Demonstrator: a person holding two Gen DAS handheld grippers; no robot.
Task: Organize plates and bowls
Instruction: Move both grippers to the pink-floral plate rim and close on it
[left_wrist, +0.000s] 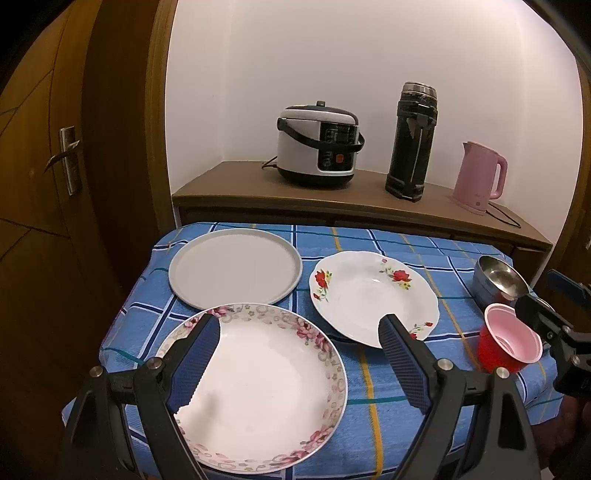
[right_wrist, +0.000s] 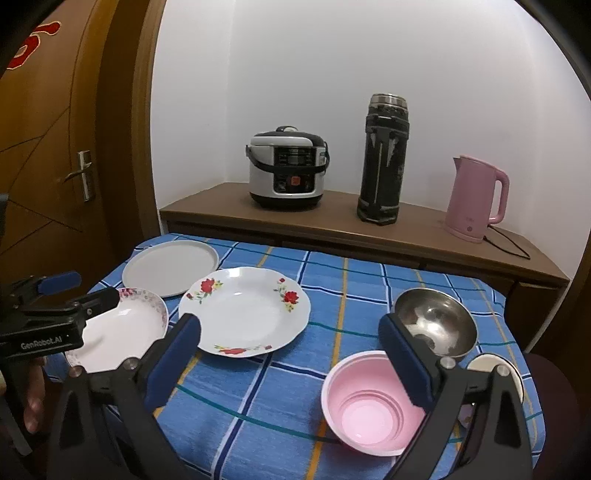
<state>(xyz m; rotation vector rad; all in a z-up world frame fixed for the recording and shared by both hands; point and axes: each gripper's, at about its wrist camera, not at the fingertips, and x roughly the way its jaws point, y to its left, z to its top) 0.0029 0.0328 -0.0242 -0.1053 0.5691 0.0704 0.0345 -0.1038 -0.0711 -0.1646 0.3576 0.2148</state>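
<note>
Three plates lie on the blue checked tablecloth (left_wrist: 369, 413): a plain grey plate (left_wrist: 236, 267) at the back left, a white plate with red roses (left_wrist: 369, 295) in the middle, and a pink-flowered plate (left_wrist: 266, 391) at the front left. My left gripper (left_wrist: 299, 354) hovers open over the pink-flowered plate, holding nothing. To the right stand a steel bowl (right_wrist: 436, 325) and a pink bowl with a red outside (right_wrist: 369, 406). My right gripper (right_wrist: 291, 358) is open, its right finger over the pink bowl's rim. A small white bowl (right_wrist: 487, 363) is mostly hidden behind that finger.
A wooden sideboard (right_wrist: 332, 229) behind the table carries a rice cooker (right_wrist: 288, 170), a tall dark flask (right_wrist: 384, 158) and a pink kettle (right_wrist: 476, 199) with its cord. A wooden door (left_wrist: 55, 184) stands to the left. A hand (right_wrist: 33, 402) holds the left gripper.
</note>
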